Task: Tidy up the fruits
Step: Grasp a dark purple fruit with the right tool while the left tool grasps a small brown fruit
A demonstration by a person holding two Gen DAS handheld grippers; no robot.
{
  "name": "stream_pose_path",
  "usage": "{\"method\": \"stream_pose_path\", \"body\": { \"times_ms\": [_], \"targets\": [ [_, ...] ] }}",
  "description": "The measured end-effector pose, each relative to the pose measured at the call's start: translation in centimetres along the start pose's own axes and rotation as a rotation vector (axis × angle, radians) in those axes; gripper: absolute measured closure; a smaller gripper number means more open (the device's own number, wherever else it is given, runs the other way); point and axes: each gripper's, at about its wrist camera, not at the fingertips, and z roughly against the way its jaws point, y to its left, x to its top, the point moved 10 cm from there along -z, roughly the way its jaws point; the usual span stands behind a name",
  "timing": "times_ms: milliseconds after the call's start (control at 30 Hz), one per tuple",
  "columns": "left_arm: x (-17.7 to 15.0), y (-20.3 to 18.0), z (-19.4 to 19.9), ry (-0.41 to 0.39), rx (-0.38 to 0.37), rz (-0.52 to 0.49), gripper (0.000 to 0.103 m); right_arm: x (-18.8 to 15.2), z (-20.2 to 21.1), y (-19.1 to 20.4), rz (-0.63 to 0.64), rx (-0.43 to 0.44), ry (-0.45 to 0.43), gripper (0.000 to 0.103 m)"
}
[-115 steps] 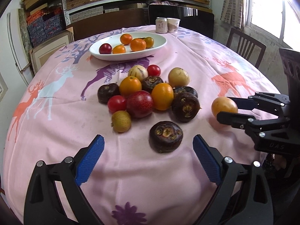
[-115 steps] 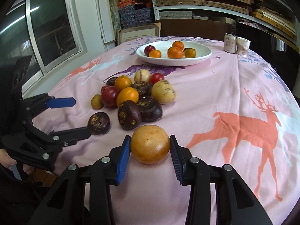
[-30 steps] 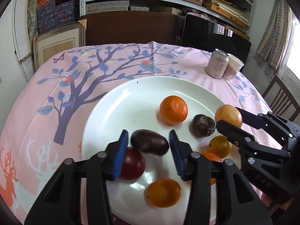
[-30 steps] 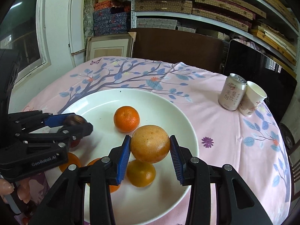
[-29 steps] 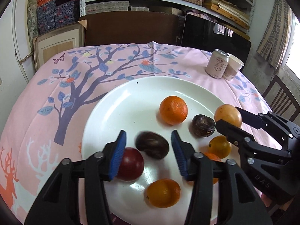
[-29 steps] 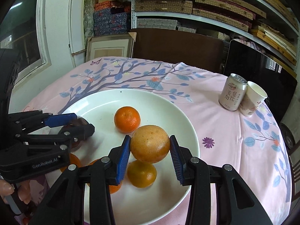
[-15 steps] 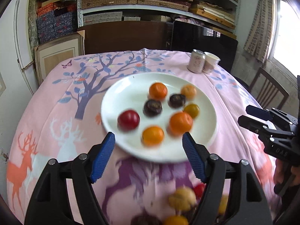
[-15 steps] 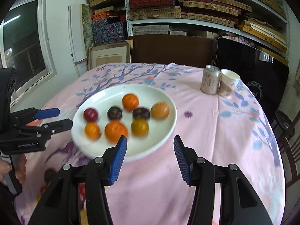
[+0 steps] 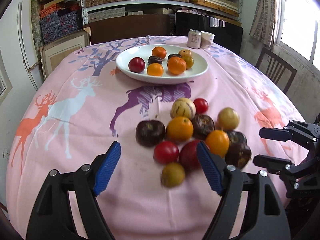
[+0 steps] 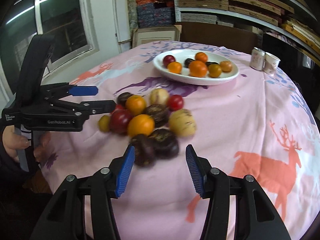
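Currently both grippers are empty and sit at the near edge of the table, above the loose fruit pile. Left gripper (image 9: 159, 167): jaws opening, nothing between the pads; the red fruits just past its fingertips lie on the cloth, not gripped. Right gripper (image 10: 159, 170): jaws parted and released, with the dark purple fruit (image 10: 145, 152) just ahead of its left pad, not pinched. Pile (image 9: 192, 132) sits mid-table on the pink tablecloth (image 9: 80, 140): oranges, red and dark purple fruits, pale striped ones, a small yellow-green one nearest the left gripper, all bunched and touching. Further back is the white plate (image 9: 200, 72), holding eight fruits, well apart from the pile. A can (image 9: 194, 39) and a paper cup (image 9: 207, 37) stand beyond the plate at the far edge. My read: we're in the reach-for-next-pick step, with roughly a dozen fruits still to be moved. Next move calls for each gripper to single out an outer fruit, straddle it cleanly without nudging neighbours (round ones may roll), close, then carry to a free spot on the plate.
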Motion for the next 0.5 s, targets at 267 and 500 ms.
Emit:
{"method": "stream_pose_path", "body": {
  "times_ms": [267,500],
  "targets": [
    [-2.7,0.4,0.4,0.025,0.001,0.018,0.027,-0.6,-1.6,3.1,0.04,-0.017,0.033,0.049],
    [-3.9,0.0,-0.6,0.062,0.012,0.013,0.027,-0.4,-2.3,2.0,-0.026,-0.039,0.021,0.065]
  ]
}}
